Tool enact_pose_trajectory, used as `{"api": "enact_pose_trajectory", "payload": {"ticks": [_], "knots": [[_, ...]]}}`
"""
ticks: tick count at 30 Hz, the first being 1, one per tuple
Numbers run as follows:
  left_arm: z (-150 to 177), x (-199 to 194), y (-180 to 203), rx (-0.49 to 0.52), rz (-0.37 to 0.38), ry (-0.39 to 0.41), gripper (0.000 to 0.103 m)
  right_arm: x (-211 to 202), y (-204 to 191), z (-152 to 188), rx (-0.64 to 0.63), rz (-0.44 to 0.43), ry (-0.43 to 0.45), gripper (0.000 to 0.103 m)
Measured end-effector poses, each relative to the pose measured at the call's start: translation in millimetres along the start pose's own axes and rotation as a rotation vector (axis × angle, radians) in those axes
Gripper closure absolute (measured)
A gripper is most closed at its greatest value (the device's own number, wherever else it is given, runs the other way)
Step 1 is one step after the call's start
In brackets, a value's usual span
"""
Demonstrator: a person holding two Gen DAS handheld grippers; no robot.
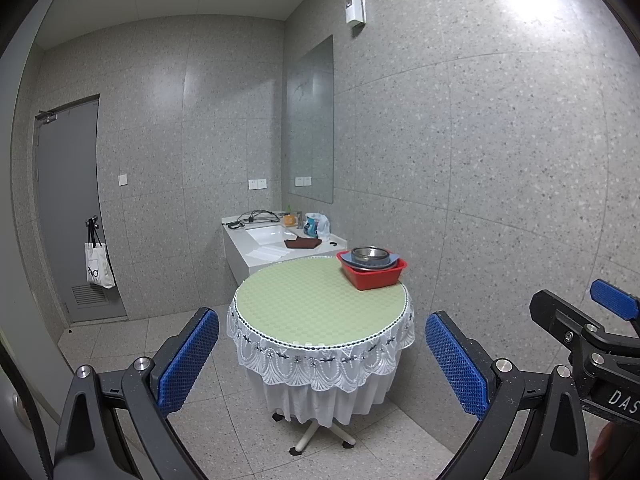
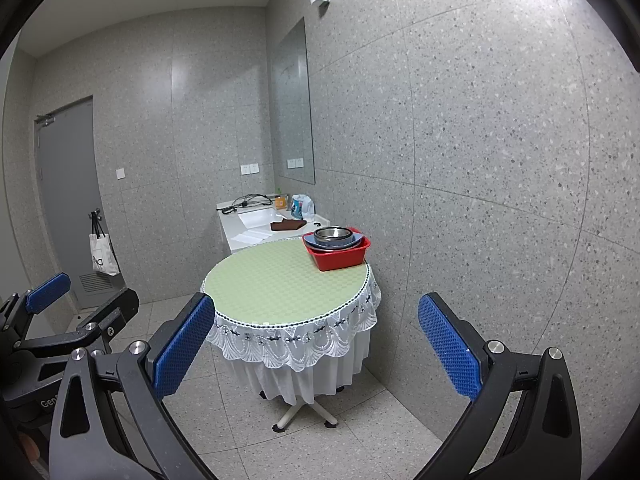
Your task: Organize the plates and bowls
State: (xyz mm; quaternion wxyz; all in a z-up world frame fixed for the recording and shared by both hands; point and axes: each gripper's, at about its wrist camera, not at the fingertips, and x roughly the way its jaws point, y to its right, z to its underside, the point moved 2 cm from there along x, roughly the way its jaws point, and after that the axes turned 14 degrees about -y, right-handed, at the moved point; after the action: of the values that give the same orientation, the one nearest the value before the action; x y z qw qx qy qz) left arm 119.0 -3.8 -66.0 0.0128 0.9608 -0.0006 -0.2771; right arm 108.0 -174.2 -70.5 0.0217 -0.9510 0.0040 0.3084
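Left wrist view: red tub sits at table far edge

Left gripper: black plastic linkage arms, blue dimpled rubber pads, silver screws. Right gripper: same build, white lettering on body.

The left gripper, jaws wide apart, faces a round table bearing a red basin stacked with a blue plate and steel bowl.
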Motion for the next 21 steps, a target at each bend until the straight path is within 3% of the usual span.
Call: {"api": "enact_pose_trajectory", "payload": {"ticks": [21], "knots": [[1.1, -6.3, 0.2, -0.001, 0.01, 0.001, 0.001, -6.4, 0.1, 5.5, 0.006, 0.001, 0.004, 0.0]]}}
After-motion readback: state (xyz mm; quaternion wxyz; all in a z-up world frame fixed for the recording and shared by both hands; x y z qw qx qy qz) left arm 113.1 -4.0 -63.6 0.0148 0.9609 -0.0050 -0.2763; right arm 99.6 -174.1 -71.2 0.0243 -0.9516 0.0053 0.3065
